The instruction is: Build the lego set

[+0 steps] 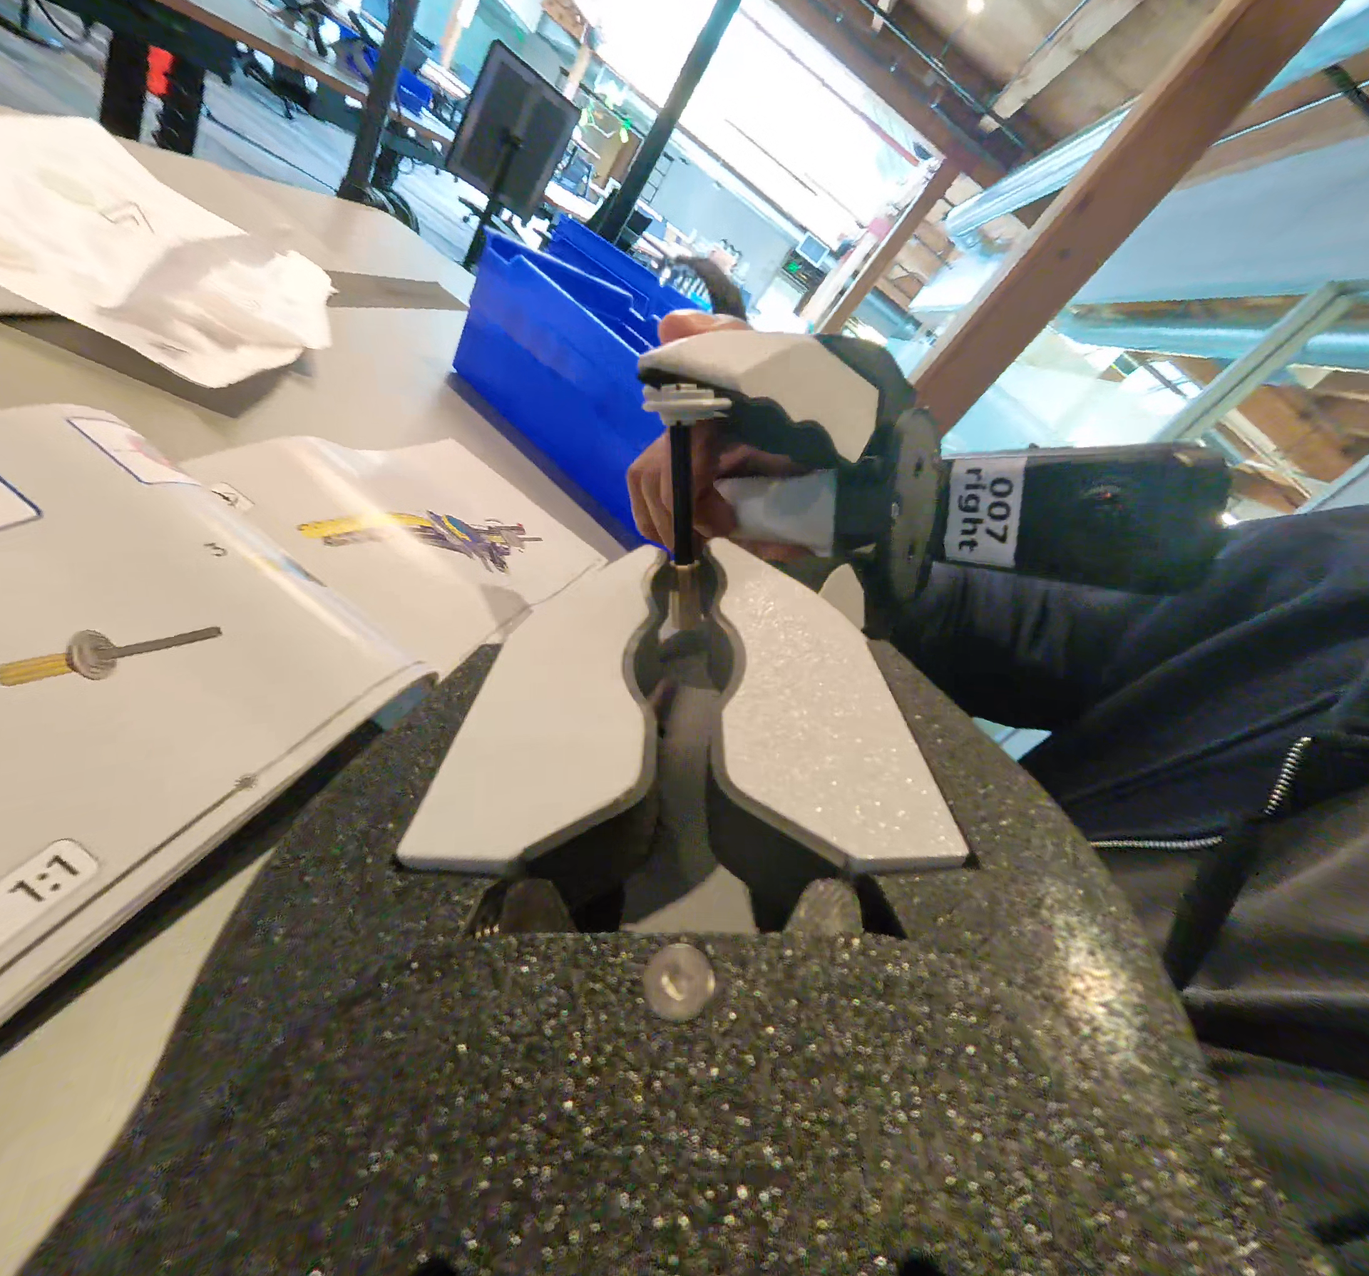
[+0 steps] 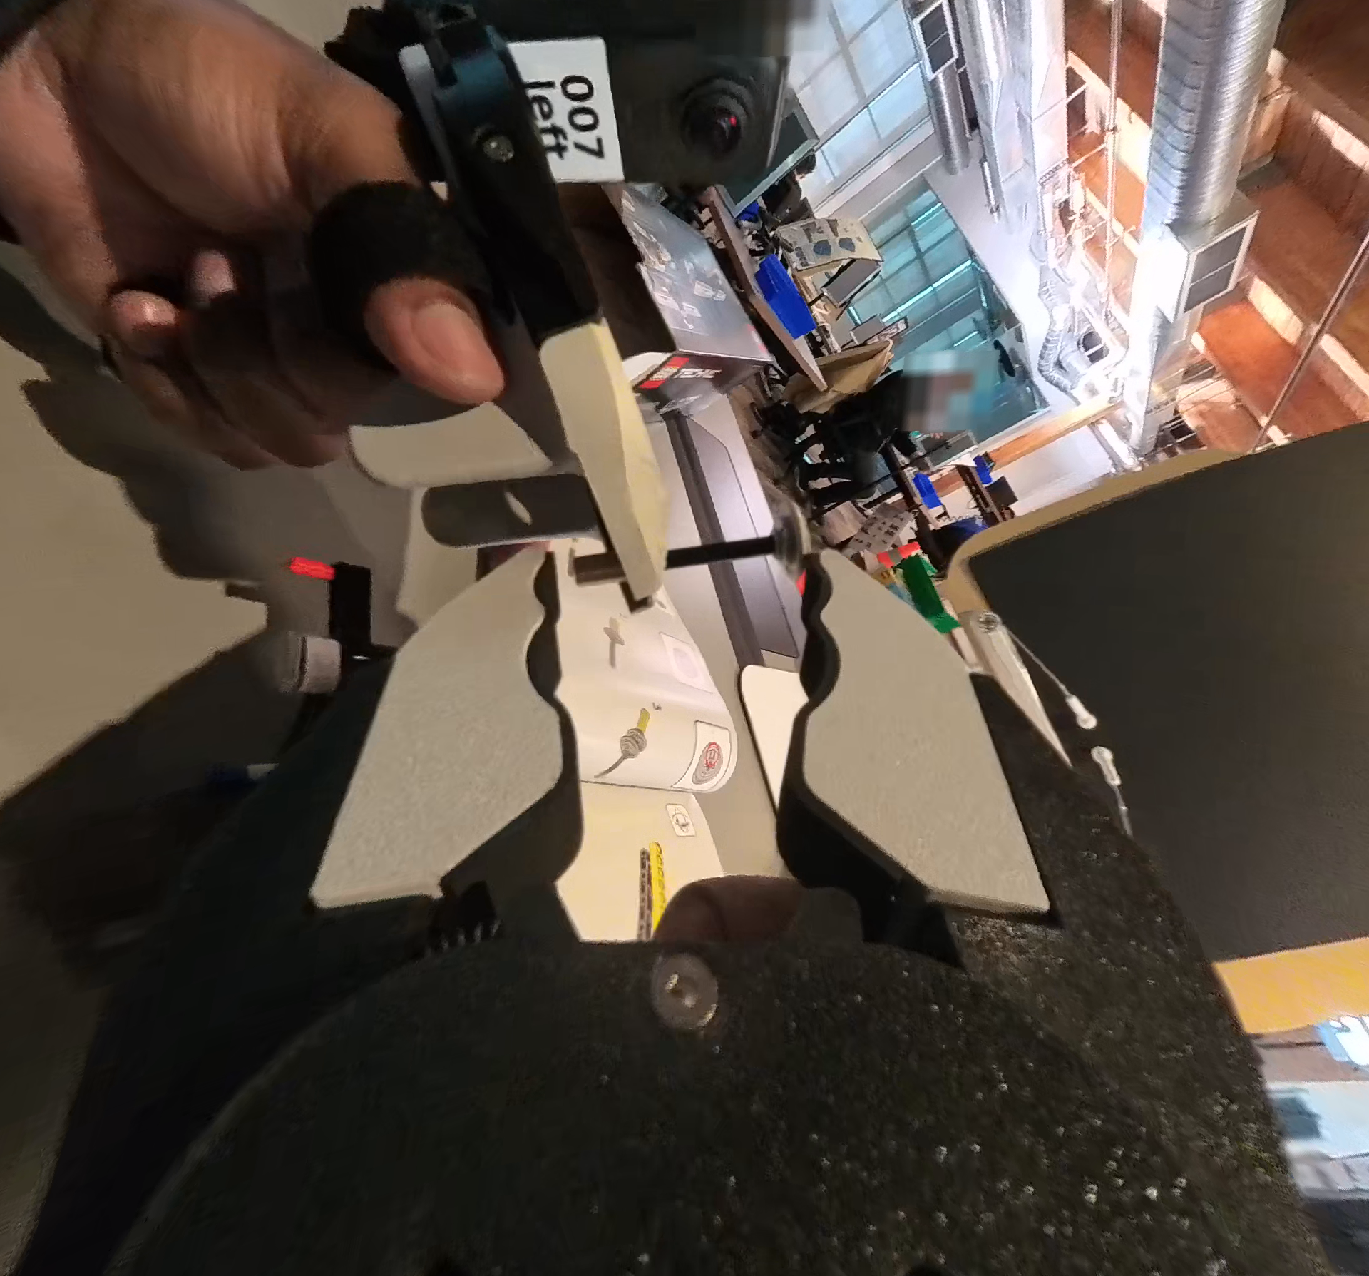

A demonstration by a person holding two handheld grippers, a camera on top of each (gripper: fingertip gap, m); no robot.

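Observation:
My left gripper is shut on the lower end of a black axle, where a tan sleeve sits between the fingertips. The axle stands upright with a grey gear on its top end. My right gripper is open, with its upper finger lying on the gear and its lower finger beside the axle. In the right wrist view the right gripper is wide open. There the left gripper holds the axle across the gap, with the gear at the right fingertip.
An open instruction booklet lies on the grey table at left and also shows in the right wrist view. A crumpled white bag and blue bins stand behind. A lego box and small red and green pieces lie nearby. My two grippers' fingertips are within a few centimetres of each other.

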